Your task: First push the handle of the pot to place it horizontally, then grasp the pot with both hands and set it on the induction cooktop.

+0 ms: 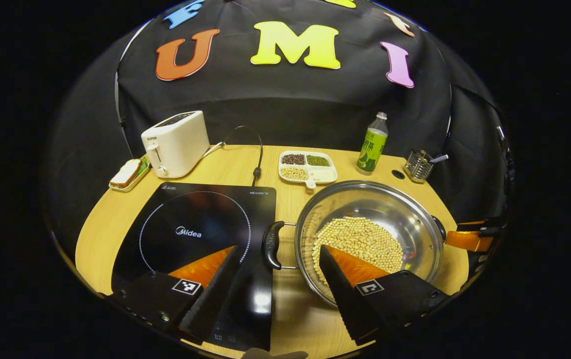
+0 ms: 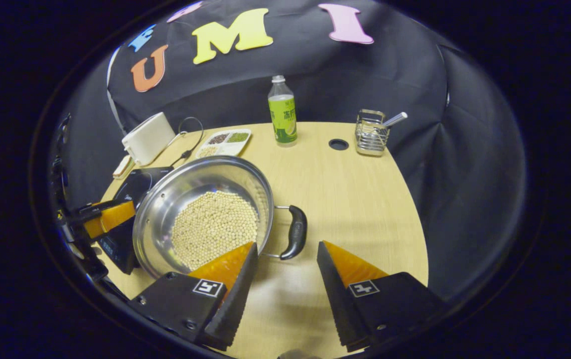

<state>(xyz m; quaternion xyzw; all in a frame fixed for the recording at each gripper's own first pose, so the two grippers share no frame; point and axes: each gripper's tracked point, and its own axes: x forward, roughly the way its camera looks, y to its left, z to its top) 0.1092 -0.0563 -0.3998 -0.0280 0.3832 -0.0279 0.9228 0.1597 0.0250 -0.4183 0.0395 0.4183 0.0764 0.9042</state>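
A steel pot point(image 1: 390, 204) holding soybeans stands on the wooden table, just right of the black induction cooktop point(image 1: 201, 229). Its two black handles lie level, one on each side. In the left gripper view the near handle point(image 1: 271, 244) sits between the tips of my open left gripper point(image 1: 279, 249), touching neither finger. My right gripper point(image 1: 467, 239) shows at the pot's far side. In the right gripper view the pot point(image 2: 201, 179) is at centre left, and its other handle point(image 2: 295, 232) lies just ahead of my open right gripper point(image 2: 287, 247). The left gripper point(image 2: 103, 219) is beyond the pot.
At the back of the table point(image 1: 285, 319) stand a white toaster point(image 1: 176, 144), a small plate with bread point(image 1: 127, 173), a divided dish of grains point(image 1: 308, 167), a green bottle point(image 1: 372, 144) and a wire holder point(image 1: 419, 165). A black cable point(image 1: 256, 164) lies behind the cooktop.
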